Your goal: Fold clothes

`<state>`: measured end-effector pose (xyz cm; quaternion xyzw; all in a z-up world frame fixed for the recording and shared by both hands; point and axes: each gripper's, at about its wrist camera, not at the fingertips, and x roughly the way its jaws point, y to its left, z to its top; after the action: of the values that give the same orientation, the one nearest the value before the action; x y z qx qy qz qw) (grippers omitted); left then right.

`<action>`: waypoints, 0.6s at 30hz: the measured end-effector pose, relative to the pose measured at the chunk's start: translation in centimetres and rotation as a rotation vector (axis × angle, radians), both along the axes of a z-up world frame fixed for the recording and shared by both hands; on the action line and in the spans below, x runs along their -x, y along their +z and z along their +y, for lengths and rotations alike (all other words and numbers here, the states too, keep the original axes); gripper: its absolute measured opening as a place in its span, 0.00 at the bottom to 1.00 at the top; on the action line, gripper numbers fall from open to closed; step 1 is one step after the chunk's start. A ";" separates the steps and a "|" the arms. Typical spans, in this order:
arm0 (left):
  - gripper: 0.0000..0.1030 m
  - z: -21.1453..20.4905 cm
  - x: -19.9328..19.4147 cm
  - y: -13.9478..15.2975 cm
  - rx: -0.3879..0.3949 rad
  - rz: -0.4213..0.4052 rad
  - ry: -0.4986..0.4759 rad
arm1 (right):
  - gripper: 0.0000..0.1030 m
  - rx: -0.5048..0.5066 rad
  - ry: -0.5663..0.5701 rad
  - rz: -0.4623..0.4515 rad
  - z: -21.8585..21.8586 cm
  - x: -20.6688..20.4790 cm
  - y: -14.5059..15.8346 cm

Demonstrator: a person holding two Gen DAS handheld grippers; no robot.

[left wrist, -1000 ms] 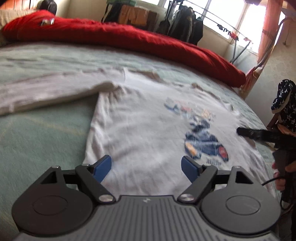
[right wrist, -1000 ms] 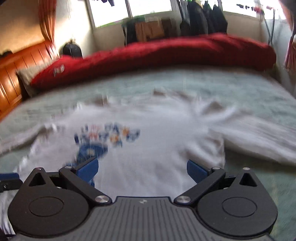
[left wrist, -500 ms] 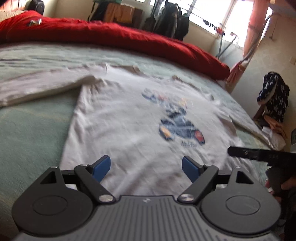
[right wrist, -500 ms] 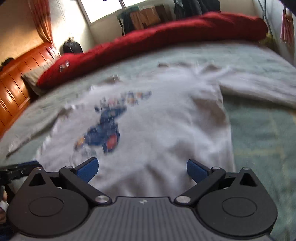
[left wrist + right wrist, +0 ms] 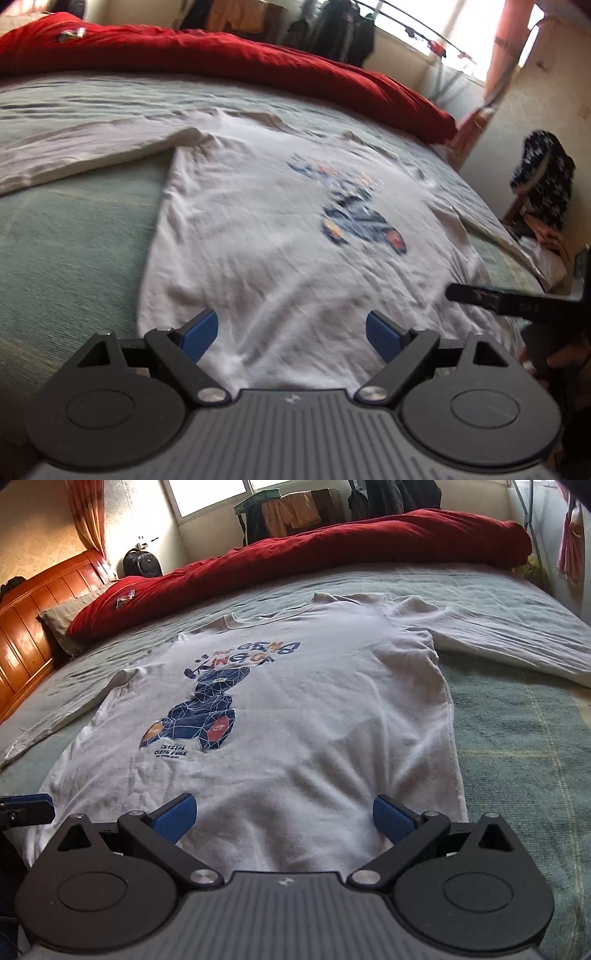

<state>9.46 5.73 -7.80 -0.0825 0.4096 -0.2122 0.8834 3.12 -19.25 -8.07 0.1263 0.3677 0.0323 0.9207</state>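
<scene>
White shirt (image 5: 295, 716) flat on bed (image 5: 517, 738) (red duvet (image 5: 332, 550) behind); both tongs (image 5: 291, 334) (image 5: 282, 814) wide, empty.

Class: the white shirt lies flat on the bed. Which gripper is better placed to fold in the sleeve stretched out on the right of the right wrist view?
Probably right: the open right gripper hangs over the shirt hem nearest that sleeve; the left gripper sits toward the other side.

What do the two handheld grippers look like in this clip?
Both match: the left gripper and right gripper have a ribbed grey body with a small white logo, black linkage arms on silver pivot screws, round black discs at each side, and blue pads on the jaws.
</scene>
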 end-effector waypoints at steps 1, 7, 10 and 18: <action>0.85 -0.1 0.4 -0.4 -0.003 0.007 -0.009 | 1.00 0.009 0.002 -0.002 0.1 0.1 -0.1; 0.85 0.0 2.4 -0.3 -0.031 -0.007 -0.070 | 1.00 0.076 0.012 0.012 1.0 -0.1 -0.2; 0.85 1.2 1.7 1.3 -0.033 -0.048 -0.049 | 1.00 0.116 0.023 0.017 1.5 -0.1 -0.4; 0.85 0.3 -3.4 2.6 -0.085 -0.133 -0.053 | 1.00 0.068 0.021 0.036 2.0 -0.7 1.1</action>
<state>12.89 5.99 -5.19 -0.0198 0.3607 -0.2230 0.9054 3.82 -17.25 -7.00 0.0915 0.3863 0.0271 0.9174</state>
